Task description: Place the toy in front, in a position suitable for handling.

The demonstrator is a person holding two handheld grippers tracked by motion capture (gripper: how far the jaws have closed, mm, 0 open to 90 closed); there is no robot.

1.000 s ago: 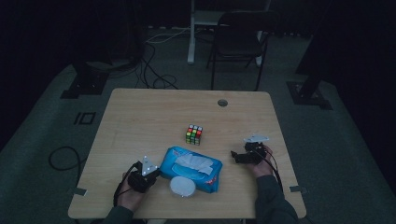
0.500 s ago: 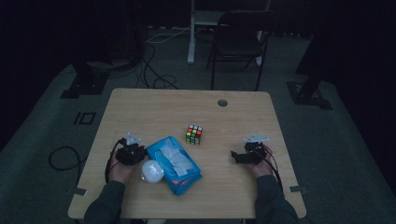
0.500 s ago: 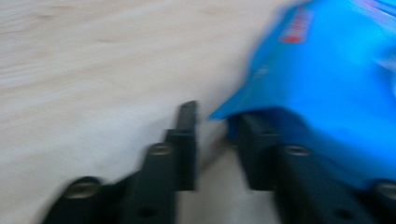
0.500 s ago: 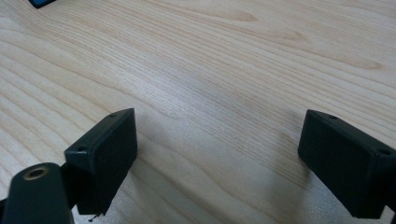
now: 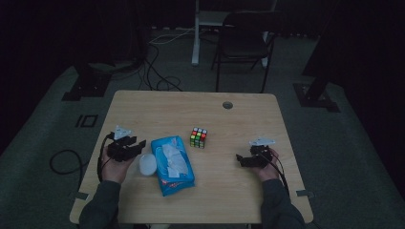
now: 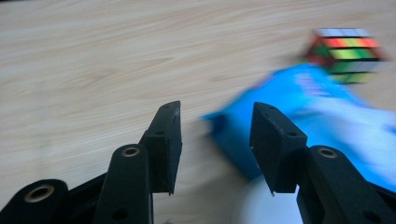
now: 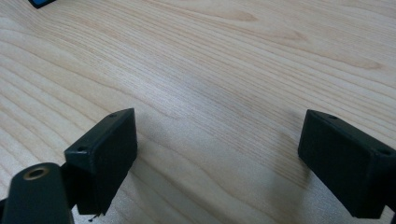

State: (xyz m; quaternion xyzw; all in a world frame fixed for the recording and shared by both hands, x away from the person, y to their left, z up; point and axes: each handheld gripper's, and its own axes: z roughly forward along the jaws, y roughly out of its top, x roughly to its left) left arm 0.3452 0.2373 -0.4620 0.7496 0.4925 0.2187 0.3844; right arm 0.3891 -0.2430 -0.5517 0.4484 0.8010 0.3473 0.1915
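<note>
A: How much room is on that table [image 5: 157, 102]? The far half looks bare apart from the cube [image 5: 198, 137] mid-surface.

B: Yeah, lots. The left gripper [image 5: 136, 144] is by the left edge, jaws just been opening, nothing pinched. The blue wipes pack [image 5: 172, 164] lies just beside it, with the white lid [image 5: 147, 164] between. The right gripper [image 5: 241, 160], near the right edge, is spread wide over bare wood.

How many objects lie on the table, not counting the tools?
3: a puzzle cube near the centre, a blue wipes pack before it, a white round lid touching the pack's left side.
</note>
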